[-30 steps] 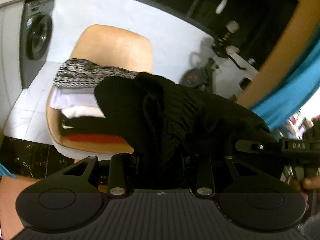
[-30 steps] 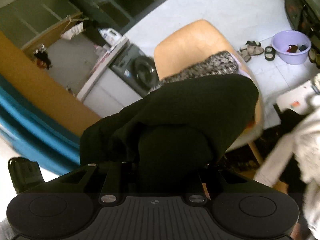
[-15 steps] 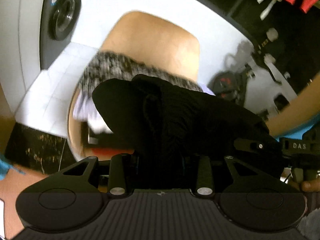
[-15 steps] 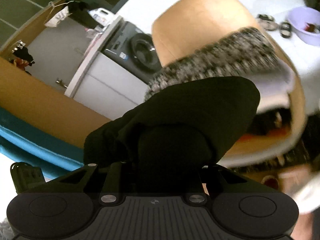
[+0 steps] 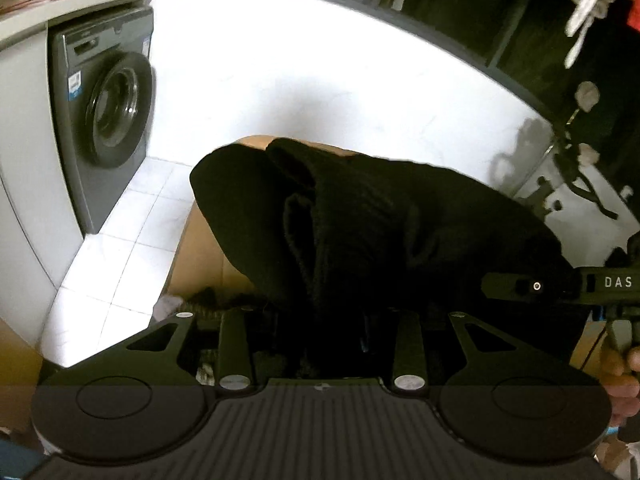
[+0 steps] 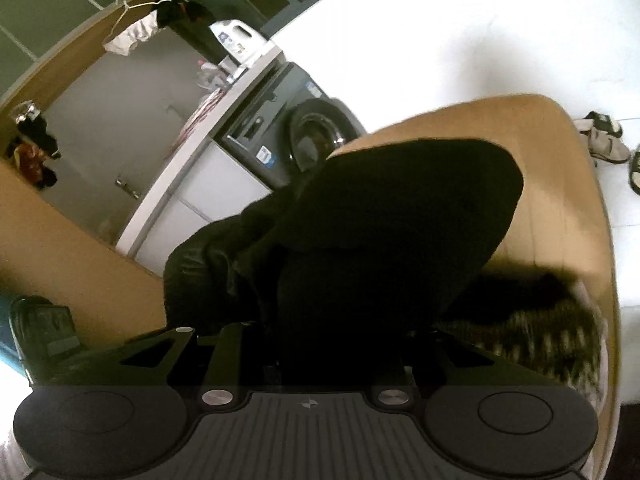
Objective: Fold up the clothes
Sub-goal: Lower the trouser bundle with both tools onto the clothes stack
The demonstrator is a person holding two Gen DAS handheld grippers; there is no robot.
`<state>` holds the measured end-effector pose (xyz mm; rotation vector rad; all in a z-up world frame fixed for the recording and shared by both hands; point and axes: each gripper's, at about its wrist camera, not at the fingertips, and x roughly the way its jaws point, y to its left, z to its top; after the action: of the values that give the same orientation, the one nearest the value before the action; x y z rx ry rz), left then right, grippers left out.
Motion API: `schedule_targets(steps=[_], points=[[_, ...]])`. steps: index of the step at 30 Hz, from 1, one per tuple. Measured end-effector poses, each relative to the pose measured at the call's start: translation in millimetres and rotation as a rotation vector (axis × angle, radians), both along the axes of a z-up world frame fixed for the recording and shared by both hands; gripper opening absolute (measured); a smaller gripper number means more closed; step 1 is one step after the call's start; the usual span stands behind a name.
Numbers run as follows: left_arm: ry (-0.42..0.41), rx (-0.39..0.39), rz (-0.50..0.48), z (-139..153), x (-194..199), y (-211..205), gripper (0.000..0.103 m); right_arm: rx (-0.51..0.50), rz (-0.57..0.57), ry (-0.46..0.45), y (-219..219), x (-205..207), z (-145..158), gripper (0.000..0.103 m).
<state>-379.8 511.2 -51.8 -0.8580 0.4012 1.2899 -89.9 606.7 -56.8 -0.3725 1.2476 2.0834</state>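
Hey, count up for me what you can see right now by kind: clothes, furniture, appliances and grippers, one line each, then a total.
Clothes: 2, the folded black knit garment and the black-and-white patterned knit top
Furniture: 1, the tan wooden chair
Appliances: 1, the grey front-loading washing machine
Grippers: 2, the left gripper and the right gripper, both shut on the black garment
Total: 6

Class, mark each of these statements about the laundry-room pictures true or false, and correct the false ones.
1. Both grippers hold the black garment. True.
2. A washing machine stands against the wall. True.
3. The chair is blue. False: it is tan.
4. The washing machine's door hangs open. False: it is closed.
5. A patterned black-and-white garment lies on the chair below the black one. True.
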Motion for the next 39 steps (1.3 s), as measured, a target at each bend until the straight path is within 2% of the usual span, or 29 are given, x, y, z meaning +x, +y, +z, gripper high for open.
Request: schedule_targets(steps=[4, 10, 17, 21, 22, 23, 24, 26, 27, 28, 31, 34, 36, 39], points=[[-0.039, -0.101, -0.022, -8, -13, 25, 0.035, -0.039, -0.012, 0.006, 30, 2, -8, 0.020], [-0.044, -0.259, -0.112, -39, -28, 46, 0.035, -0.191, -0.046, 0.007, 33, -2, -45, 0.019], [0.013, -0.319, -0.169, -85, -30, 65, 0.035, -0.248, -0.122, -0.031, 31, -7, -91, 0.019], [0.051, -0.327, -0.176, -104, -29, 75, 0.038, -0.231, -0.126, -0.117, 39, -12, -114, 0.020], [0.081, -0.318, -0.178, -108, -26, 75, 0.040, -0.216, -0.127, -0.157, 41, -14, -120, 0.024], [0.125, -0.310, -0.192, -114, -21, 77, 0.049, -0.200, -0.133, -0.201, 42, -16, -126, 0.030], [0.179, -0.307, -0.210, -119, -16, 80, 0.064, -0.191, -0.147, -0.251, 42, -18, -131, 0.034], [0.261, -0.309, -0.236, -124, -14, 84, 0.075, -0.197, -0.194, -0.359, 41, -19, -144, 0.047], [0.293, -0.309, -0.247, -126, -13, 86, 0.077, -0.213, -0.221, -0.384, 39, -16, -149, 0.048], [0.277, -0.312, -0.241, -122, -19, 87, 0.078, -0.229, -0.247, -0.409, 36, -13, -154, 0.049], [0.253, -0.290, -0.153, -98, -43, 78, 0.080, -0.224, -0.388, -0.386, 14, 7, -141, 0.072], [0.210, -0.281, -0.096, -88, -65, 60, 0.082, -0.214, -0.513, -0.334, -13, 25, -125, 0.075], [0.173, -0.305, -0.079, -89, -77, 51, 0.082, -0.217, -0.537, -0.265, -36, 32, -118, 0.080], [0.137, -0.371, -0.086, -109, -82, 40, 0.082, -0.295, -0.503, -0.231, -61, 27, -133, 0.082]])
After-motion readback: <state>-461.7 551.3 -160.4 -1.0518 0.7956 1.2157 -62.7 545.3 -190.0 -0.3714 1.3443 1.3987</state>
